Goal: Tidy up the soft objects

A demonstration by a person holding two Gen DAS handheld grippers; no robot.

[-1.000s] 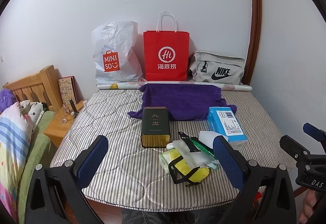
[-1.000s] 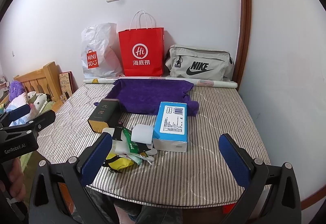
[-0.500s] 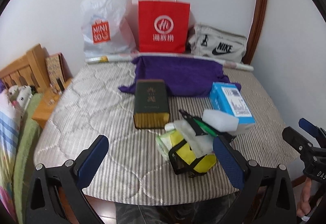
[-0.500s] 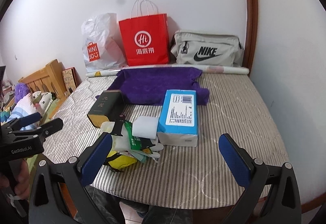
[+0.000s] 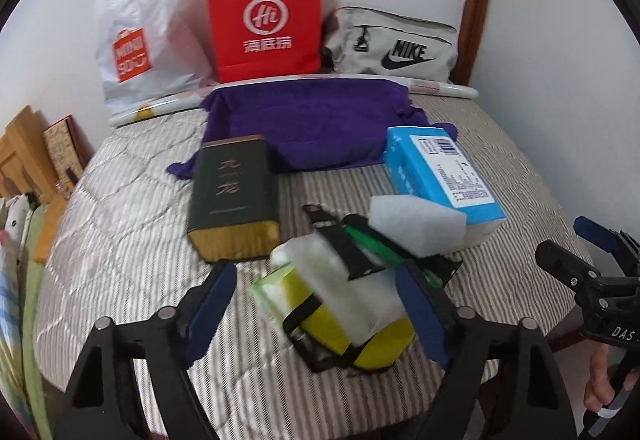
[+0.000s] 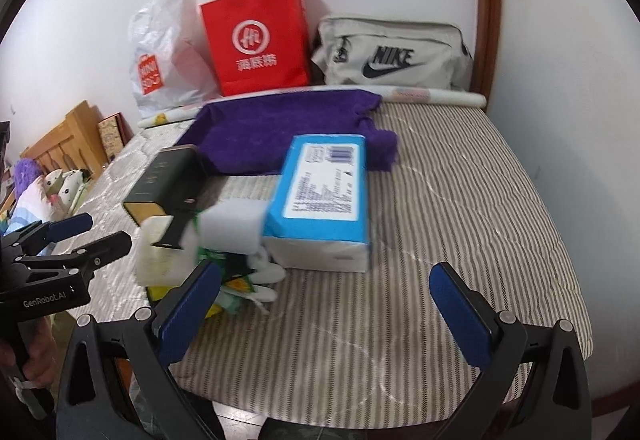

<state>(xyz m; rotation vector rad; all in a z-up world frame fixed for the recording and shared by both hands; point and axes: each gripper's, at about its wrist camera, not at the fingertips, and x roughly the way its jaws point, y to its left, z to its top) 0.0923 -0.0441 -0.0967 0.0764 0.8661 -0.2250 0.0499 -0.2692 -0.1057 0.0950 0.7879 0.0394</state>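
1. Left gripper (image 5: 316, 304): jaws wide apart, nothing held, straddling yellow pouch (image 5: 352, 336) at pile's near end.
2. Right gripper (image 6: 324, 308): jaws wide apart, empty, over striped mattress (image 6: 460, 199) just in front of blue tissue pack (image 6: 324, 191).
3. White sponge (image 5: 416, 228) touches tissue pack's near-left corner.
4. Purple towel (image 5: 320, 123) spread behind tissue pack; dark green tin (image 5: 234, 195) to its left.

Matte black triangular-framed left tool (image 5: 316, 310) and right tool (image 6: 324, 306), blue rubber pads (image 6: 460, 314), silver screw heads, white "GenRobot.AI" lettering, bare skin of hand (image 6: 30, 356).
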